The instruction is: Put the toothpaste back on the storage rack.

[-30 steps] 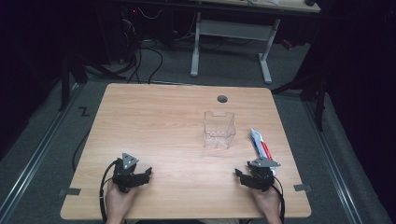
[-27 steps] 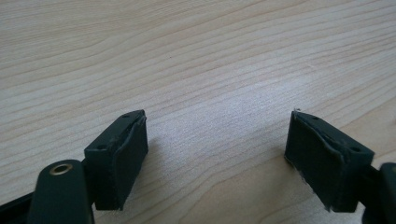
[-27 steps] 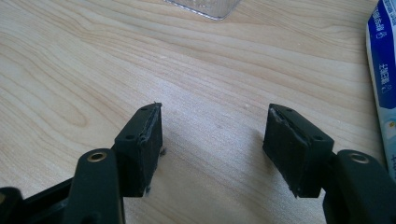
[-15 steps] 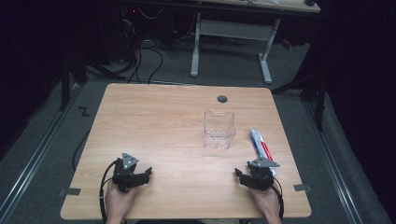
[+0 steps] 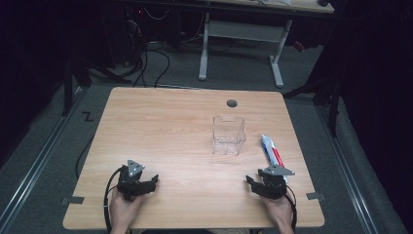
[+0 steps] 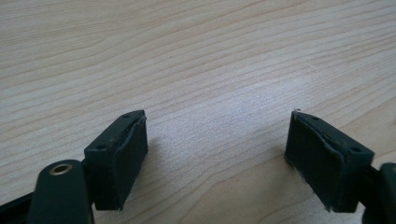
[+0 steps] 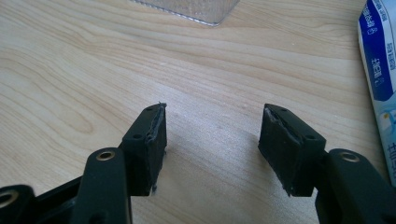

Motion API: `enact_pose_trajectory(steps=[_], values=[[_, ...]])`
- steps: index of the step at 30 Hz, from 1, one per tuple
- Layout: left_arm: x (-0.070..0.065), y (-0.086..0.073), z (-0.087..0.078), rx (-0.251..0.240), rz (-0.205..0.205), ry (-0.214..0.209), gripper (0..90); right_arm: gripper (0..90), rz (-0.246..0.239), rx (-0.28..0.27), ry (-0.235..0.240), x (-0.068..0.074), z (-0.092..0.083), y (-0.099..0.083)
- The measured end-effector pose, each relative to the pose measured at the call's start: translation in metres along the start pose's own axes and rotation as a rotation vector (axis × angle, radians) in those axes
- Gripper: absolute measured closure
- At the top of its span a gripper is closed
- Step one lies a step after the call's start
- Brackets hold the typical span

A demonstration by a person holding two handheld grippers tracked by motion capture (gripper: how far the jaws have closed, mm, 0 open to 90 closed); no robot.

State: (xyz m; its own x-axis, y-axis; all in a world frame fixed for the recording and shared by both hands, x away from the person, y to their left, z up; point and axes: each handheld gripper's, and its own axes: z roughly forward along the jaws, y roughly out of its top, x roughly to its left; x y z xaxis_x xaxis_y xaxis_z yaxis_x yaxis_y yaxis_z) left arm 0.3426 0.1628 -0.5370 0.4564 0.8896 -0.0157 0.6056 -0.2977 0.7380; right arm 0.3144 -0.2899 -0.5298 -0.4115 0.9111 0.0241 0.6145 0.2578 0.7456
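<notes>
Both hand-held grippers sit low at the near edge of the counter [image 5: 170, 122], one at each corner, each held from behind by a hand. The left hand-held gripper [image 5: 155, 179] has its jaws spread wide with nothing but bare wood between them; the left gripper view shows the same, just wood grain past the pads [image 6: 126, 154].

The right hand-held gripper [image 5: 249, 181] is spread too, though its jaws have just been closing a bit, and there's nothing between them, only counter. The tube [image 5: 272, 152] lies flat just ahead of it and slightly to its right, white and blue with some red, its near end close beside the gripper's body. In the right gripper view the tube [image 7: 380, 70] runs along the right edge, apart from the right pad.

The clear box [image 5: 228, 135] stands upright ahead of the right hand-held gripper and off to its left, near the tube but not touching it. Its near corner [image 7: 196, 9] peeks in at the top of the right gripper view.
</notes>
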Motion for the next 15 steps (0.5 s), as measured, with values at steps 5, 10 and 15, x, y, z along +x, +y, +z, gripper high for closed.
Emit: enact_pose_trajectory(steps=[5,10,15], values=[[0.0,0.0,0.0,0.0,0.0,0.0,21.2,42.9,0.026,-0.03,0.013,-0.002,-0.005,-0.003],[0.0,0.0,0.0,0.0,0.0,0.0,21.2,46.7,0.052,-0.041,0.039,-0.002,-0.011,-0.004],[0.0,0.0,0.0,0.001,0.0,0.0,21.1,47.2,0.064,-0.068,0.028,-0.005,-0.024,-0.002]])
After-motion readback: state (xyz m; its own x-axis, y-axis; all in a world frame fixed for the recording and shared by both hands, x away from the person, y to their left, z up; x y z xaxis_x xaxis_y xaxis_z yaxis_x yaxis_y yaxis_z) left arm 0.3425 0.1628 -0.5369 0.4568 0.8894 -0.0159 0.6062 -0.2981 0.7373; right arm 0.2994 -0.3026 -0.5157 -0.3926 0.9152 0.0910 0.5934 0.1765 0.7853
